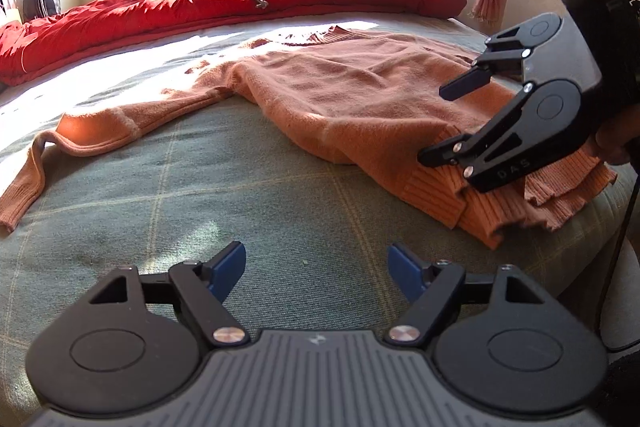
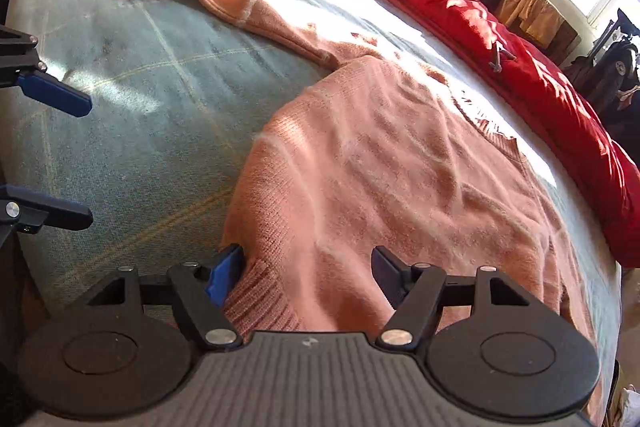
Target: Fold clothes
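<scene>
Both grippers gaping and empty, left gripper (image 1: 316, 269) over checked bedspread (image 1: 160, 187), right gripper (image 2: 308, 271) over orange sweater (image 2: 380, 167).

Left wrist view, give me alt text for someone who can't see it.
An orange sweater lies spread on a green plaid bedspread, one sleeve stretched out to the left. The right gripper hangs open over the sweater's ribbed hem, while the left gripper is open above bare bedspread. A red duvet is bunched behind.
</scene>
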`<move>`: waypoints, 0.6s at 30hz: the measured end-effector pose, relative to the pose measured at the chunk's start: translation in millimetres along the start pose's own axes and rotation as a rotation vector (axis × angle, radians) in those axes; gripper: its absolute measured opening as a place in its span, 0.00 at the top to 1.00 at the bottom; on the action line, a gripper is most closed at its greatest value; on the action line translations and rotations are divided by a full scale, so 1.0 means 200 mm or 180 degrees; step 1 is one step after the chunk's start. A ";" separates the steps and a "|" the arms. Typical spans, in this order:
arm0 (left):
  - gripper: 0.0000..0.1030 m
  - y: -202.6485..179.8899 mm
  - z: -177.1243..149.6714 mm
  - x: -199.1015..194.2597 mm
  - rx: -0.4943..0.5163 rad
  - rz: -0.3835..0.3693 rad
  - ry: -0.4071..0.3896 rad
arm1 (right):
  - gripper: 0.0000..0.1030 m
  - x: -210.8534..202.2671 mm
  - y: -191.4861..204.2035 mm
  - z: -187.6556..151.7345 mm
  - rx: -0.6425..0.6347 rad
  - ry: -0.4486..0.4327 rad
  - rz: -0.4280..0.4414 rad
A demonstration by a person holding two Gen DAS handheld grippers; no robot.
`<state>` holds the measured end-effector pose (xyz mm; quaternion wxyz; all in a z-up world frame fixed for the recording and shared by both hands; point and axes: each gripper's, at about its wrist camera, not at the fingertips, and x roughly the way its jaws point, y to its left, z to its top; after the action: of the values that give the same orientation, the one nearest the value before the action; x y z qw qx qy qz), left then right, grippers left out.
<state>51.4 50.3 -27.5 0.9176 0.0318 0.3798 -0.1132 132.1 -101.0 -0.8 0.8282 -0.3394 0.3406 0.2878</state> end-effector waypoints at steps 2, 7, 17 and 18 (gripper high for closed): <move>0.23 -0.02 0.01 0.02 0.0033 -0.0022 0.0029 | 0.28 0.01 -0.11 -0.04 0.0079 0.0038 -0.0225; 0.23 -0.09 0.03 0.06 0.0135 -0.0102 0.0070 | 0.28 0.17 -0.39 -0.20 0.0500 0.0374 -0.0391; 0.23 -0.16 0.05 0.10 0.0272 -0.0106 0.0146 | 0.28 -0.07 -0.39 -0.25 0.0801 -0.0312 0.0060; 0.23 -0.16 0.05 0.10 0.0273 -0.0107 0.0151 | 0.29 -0.10 -0.36 -0.24 0.0714 -0.0391 0.0164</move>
<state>65.2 14.5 -33.4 0.9040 0.0673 0.3968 -0.1440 152.7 -185.4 14.4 0.8726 -0.2174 0.3279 0.2893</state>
